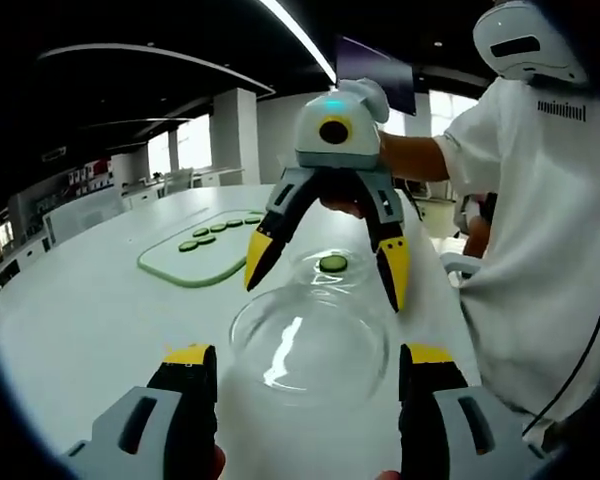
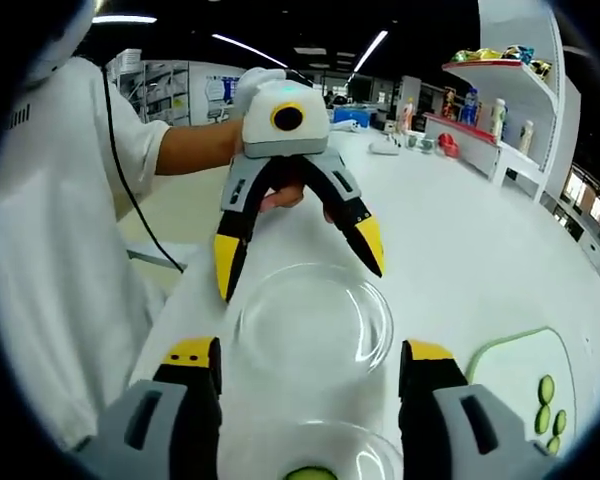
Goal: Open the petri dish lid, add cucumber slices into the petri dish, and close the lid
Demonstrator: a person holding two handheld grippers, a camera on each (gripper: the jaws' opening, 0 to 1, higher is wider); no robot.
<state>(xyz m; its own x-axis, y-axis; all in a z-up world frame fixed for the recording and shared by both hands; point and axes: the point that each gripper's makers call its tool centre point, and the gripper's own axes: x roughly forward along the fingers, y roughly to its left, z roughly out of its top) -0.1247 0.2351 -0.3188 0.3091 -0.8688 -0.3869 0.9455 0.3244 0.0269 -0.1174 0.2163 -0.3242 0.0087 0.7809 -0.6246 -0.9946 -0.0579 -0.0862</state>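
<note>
Left gripper view: your left gripper (image 1: 307,385) stands with its yellow-tipped jaws wide apart and nothing between them. Just ahead of it the clear round petri dish lid (image 1: 310,345) lies flat on the white table (image 1: 90,320), off the dish. Beyond the lid sits the clear round petri dish base (image 1: 332,268) with one green cucumber slice (image 1: 332,263) inside it. Your right gripper (image 1: 327,275) faces you over that base, its jaws spread, one on either side of the dish and gripping nothing. Farther off and to the left lies the pale green cutting board (image 1: 195,255) with a row of cucumber slices (image 1: 220,228) on it.

In the right gripper view, the lid lies between the two grippers, and the base with its slice sits at the bottom edge between your own open jaws. The board shows at lower right. Your white sleeve (image 1: 500,130) shows behind the right gripper.
</note>
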